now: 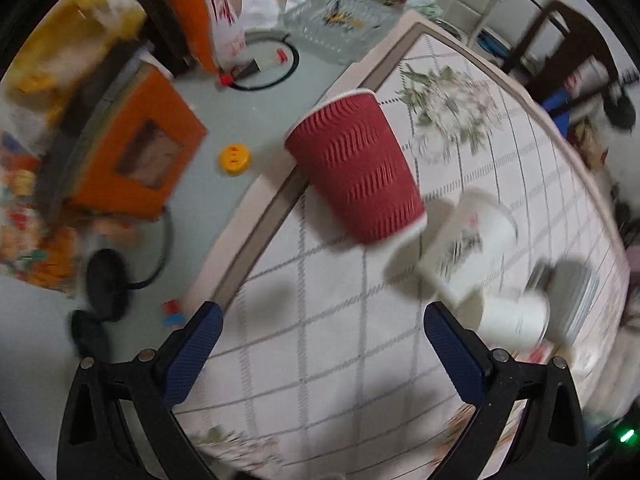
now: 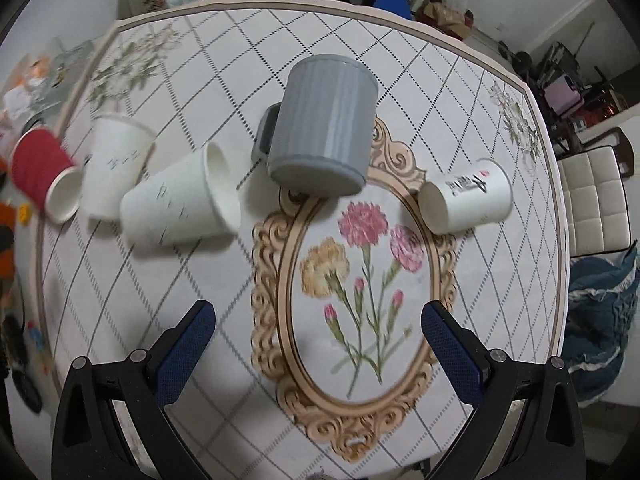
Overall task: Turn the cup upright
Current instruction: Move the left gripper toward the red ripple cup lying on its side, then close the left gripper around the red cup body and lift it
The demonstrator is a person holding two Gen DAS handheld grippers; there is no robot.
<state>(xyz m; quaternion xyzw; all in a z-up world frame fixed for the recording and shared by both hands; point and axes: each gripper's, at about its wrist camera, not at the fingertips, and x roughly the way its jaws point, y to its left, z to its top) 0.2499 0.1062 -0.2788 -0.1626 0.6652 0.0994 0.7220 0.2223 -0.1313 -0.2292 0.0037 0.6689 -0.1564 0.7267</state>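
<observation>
Left hand-held gripper (image 1: 320, 328): released, its blue pads spread wide apart, nothing between them; it hangs above the table with the red cup ahead of it.
Right hand-held gripper (image 2: 319, 324): released too, jaws wide and empty, hovering over the flower picture printed on the cloth.
Table (image 2: 460, 80): round, covered by a white cloth with a grey diamond grid and a gold-framed flower print in the middle.
Red cup (image 1: 354, 168): ribbed paper, lying on its side near the table edge, white mouth turned toward the middle of the table; in the right wrist view it sits at the far left (image 2: 42, 176).
Grey mug (image 2: 324, 128): ribbed, in the middle of the table beyond the flower print, flat end facing the camera; whether it lies tipped or stands mouth-down I cannot tell.
White cups: one on its side with its mouth open to the right (image 2: 180, 200), just left of the grey mug; one behind it, between it and the red cup (image 2: 114, 168), standing mouth-down; one with black lettering on its side to the right of the flower print (image 2: 466, 196).
Floor (image 1: 248, 120): grey-green, littered with an orange box (image 1: 140, 148) and a yellow lid (image 1: 235, 159).
</observation>
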